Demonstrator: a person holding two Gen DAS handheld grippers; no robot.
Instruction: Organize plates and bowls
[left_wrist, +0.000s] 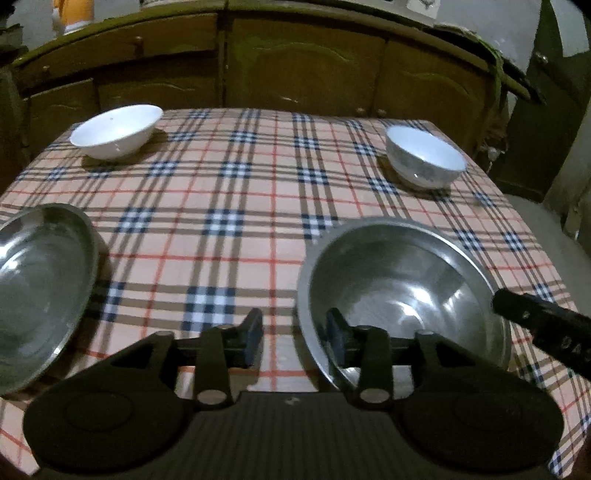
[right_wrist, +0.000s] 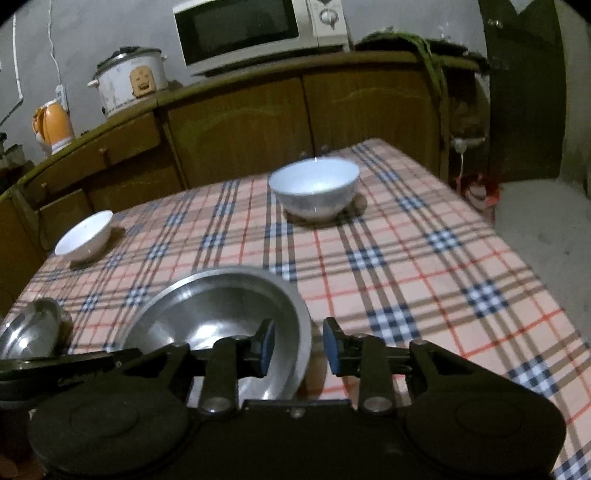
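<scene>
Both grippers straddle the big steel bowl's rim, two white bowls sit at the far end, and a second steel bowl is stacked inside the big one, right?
Not stacked. The second steel bowl sits apart on the tablecloth, left of the big steel bowl, as the left wrist view shows. The rest holds.

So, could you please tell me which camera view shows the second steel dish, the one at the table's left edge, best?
The left wrist view: the second steel dish is large and near there, though the frame cuts off its left part. The right wrist view shows it only small at the far left edge, partly behind a dark bar.
</scene>
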